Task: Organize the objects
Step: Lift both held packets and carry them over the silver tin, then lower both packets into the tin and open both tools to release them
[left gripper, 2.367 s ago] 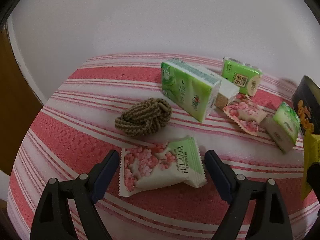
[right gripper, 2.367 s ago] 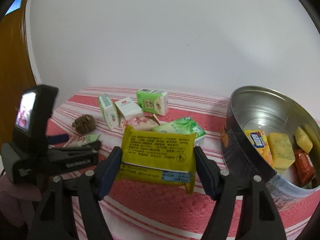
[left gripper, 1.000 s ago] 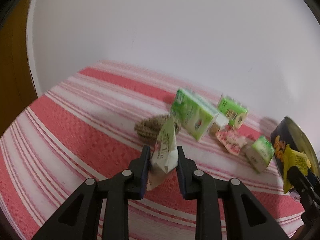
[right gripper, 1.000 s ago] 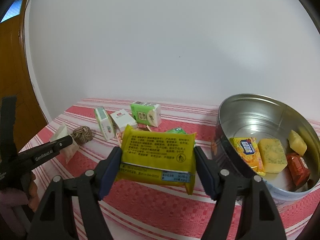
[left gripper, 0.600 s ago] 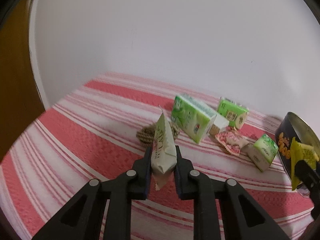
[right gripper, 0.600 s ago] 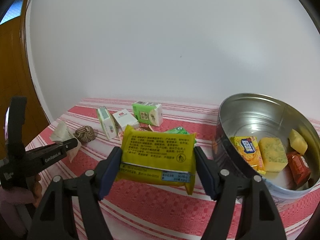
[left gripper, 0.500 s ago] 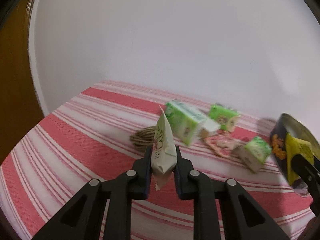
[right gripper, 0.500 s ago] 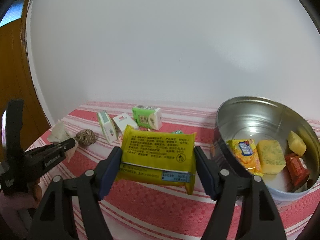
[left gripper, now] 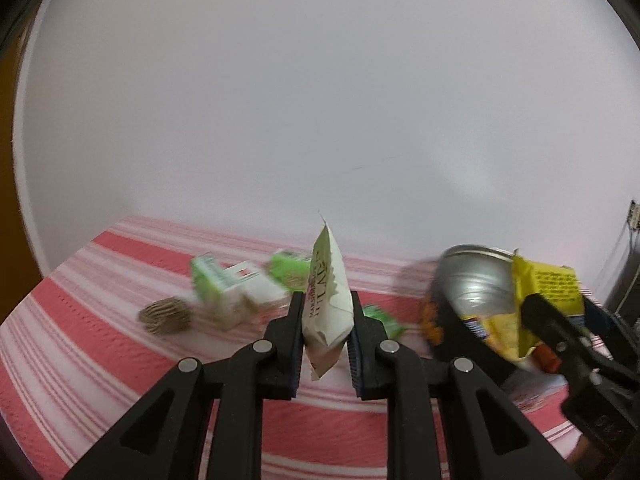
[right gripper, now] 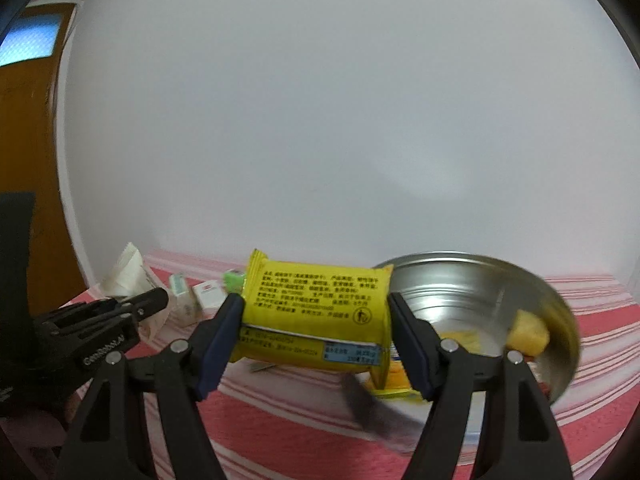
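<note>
My left gripper (left gripper: 325, 316) is shut on a white marshmallow packet (left gripper: 326, 308), held edge-on above the striped cloth. It also shows at the left of the right wrist view (right gripper: 130, 270). My right gripper (right gripper: 316, 312) is shut on a yellow snack packet (right gripper: 316, 312), held up just left of the round metal tin (right gripper: 480, 280). In the left wrist view the tin (left gripper: 476, 284) and the yellow packet (left gripper: 548, 284) are at the right. The tin holds several yellow and orange snacks (right gripper: 526, 336).
On the red-and-white striped tablecloth (left gripper: 100, 344) lie a brown rope knot (left gripper: 166, 315), green and white tissue packs (left gripper: 216, 296) and a small green pack (left gripper: 380, 318). A white wall is behind. A wooden door (right gripper: 24, 160) is at the left.
My left gripper closed on the marshmallow packet, lifted it and swung right toward the tin. My right gripper has risen and moved nearer the tin with the yellow packet.
</note>
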The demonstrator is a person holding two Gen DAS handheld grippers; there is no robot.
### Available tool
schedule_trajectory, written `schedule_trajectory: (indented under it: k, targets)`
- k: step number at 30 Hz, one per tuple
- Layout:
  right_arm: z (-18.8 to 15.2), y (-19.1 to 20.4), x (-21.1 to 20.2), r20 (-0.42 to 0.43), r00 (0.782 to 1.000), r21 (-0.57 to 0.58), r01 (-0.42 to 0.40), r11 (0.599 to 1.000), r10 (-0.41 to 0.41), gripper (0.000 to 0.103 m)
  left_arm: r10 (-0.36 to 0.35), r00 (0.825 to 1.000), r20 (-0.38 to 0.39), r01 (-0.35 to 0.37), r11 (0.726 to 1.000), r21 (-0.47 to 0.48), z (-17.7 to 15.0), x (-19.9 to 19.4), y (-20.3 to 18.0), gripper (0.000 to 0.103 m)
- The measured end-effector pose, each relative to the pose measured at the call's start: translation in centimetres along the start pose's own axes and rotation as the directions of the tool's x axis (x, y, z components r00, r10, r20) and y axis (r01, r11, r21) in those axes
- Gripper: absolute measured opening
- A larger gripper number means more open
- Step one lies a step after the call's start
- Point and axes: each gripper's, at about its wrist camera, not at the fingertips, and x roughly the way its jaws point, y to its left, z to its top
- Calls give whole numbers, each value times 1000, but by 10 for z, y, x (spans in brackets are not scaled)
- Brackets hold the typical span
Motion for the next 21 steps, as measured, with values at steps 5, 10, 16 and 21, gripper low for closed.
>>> schedule_trajectory:
  k: [5, 10, 16, 21]
  targets:
    - [3, -34, -6, 12, 999, 22, 51, 998, -52, 73, -44, 999, 18, 43, 998, 47, 7, 3, -45, 21]
    - [6, -72, -11, 19, 992, 40, 127, 991, -128, 73, -98, 995, 17, 96, 991, 94, 10, 13, -90, 21]
    - [9, -115, -12, 9, 981, 76, 195, 978, -196, 73, -145, 989, -1, 144, 978, 153, 7, 29, -139, 21]
    - [8, -146, -9, -12, 967, 95, 253, 963, -253, 73, -157, 987, -30, 160, 972, 170, 4, 46, -164, 21]
